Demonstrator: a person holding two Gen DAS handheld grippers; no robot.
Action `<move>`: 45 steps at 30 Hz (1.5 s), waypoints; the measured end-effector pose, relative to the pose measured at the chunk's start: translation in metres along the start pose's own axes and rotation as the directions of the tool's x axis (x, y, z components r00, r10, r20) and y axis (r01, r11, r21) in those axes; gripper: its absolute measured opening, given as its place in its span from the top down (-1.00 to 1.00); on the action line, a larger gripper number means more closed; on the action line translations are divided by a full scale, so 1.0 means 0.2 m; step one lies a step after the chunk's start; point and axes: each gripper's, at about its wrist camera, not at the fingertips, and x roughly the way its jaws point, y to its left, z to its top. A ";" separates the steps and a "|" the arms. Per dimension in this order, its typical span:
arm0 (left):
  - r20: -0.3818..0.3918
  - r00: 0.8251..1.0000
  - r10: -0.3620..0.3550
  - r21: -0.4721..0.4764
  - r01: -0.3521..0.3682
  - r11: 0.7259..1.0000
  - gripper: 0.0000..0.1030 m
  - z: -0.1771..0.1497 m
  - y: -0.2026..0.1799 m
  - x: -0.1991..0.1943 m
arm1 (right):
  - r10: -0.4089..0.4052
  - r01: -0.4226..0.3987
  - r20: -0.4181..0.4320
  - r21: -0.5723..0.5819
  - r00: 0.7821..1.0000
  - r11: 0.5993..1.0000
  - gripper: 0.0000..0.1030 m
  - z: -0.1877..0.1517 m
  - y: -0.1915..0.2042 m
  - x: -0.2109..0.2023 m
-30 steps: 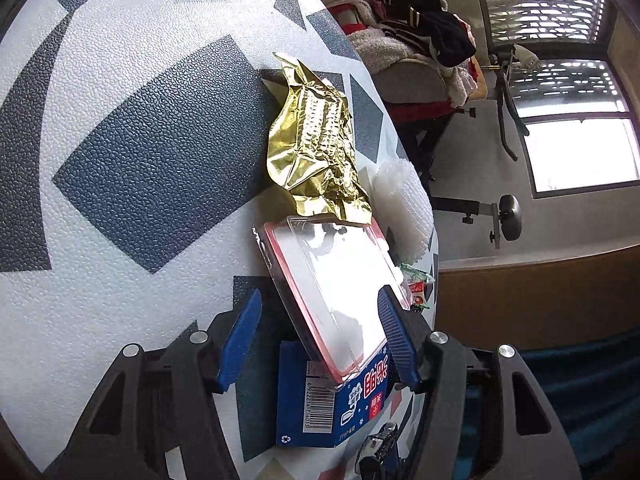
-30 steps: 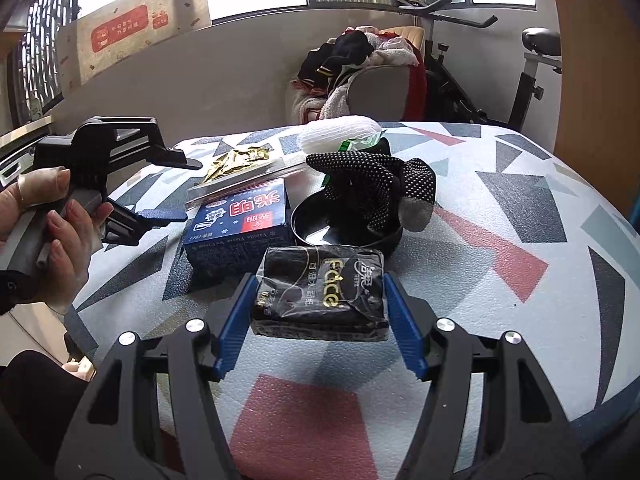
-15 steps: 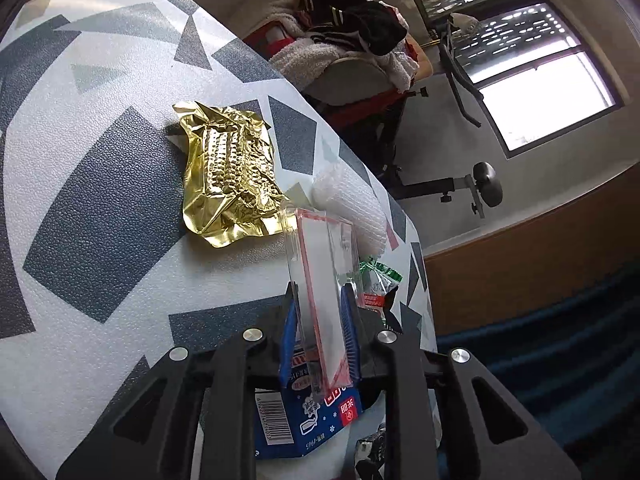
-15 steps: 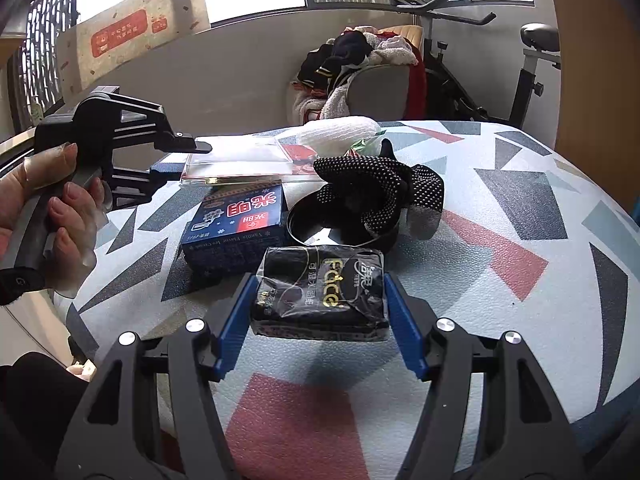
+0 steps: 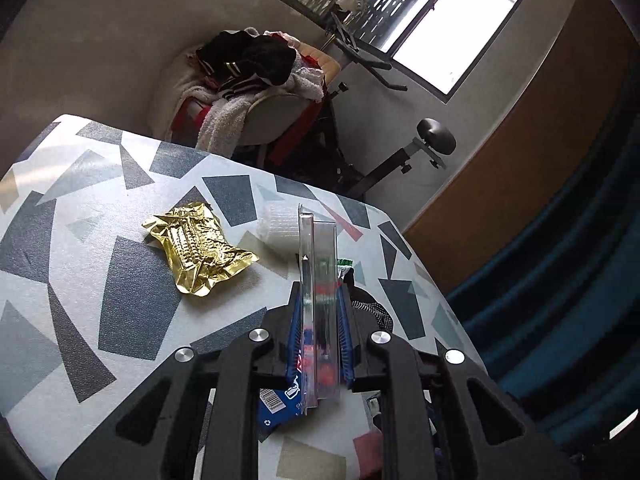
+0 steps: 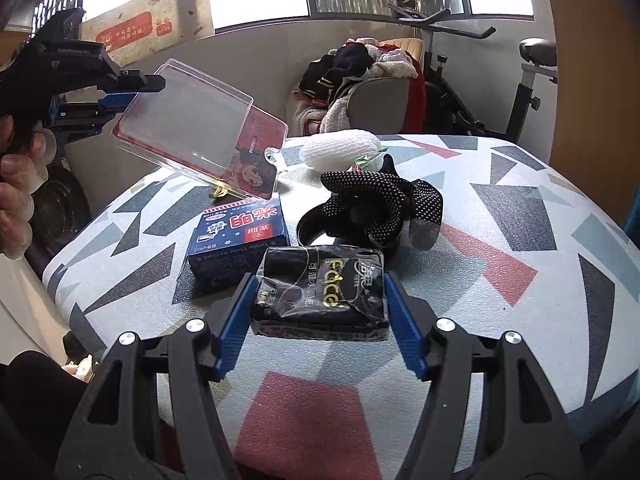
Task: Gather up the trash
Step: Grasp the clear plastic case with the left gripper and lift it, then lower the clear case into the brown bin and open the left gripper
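Note:
My left gripper [image 5: 319, 300] is shut on a clear plastic blister pack [image 5: 318, 280] with a red printed card, held edge-on above the table. In the right wrist view the pack [image 6: 200, 128] hangs tilted in the air at the upper left. My right gripper [image 6: 316, 300] holds a black tissue packet [image 6: 320, 292] between its blue pads just above the table. On the table lie a gold foil wrapper [image 5: 198, 250], a blue carton [image 6: 240, 236], a white foam net [image 6: 340, 152] and a small green wrapper [image 5: 344, 264].
A black dotted glove [image 6: 384, 200] drapes over a black round dish [image 6: 316, 226] mid-table. The patterned table [image 5: 80, 280] ends at a rounded edge. Behind it stand a chair piled with clothes [image 5: 256, 80] and an exercise bike [image 6: 532, 80].
My left gripper closed on the blister pack, lifted it off the blue carton and turned it edge-on, raising it up and to the left. My right gripper stayed still with the tissue packet.

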 end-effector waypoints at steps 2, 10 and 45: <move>0.005 1.000 -0.014 0.005 0.014 1.000 0.73 0.01 -0.02 -0.08 | 0.000 0.001 0.008 -0.007 1.000 1.000 -0.25 0.00 0.03 -0.05; -0.062 0.998 -0.017 0.083 0.022 0.996 0.73 -0.14 -0.12 -0.32 | -0.014 0.014 -0.012 -0.012 1.000 1.000 -0.25 -0.09 0.11 -0.25; -0.500 0.858 0.118 0.263 0.020 0.965 0.12 -1.26 -0.04 -0.11 | -0.009 0.007 -0.067 -0.028 0.998 1.000 -0.25 -0.25 0.19 -0.44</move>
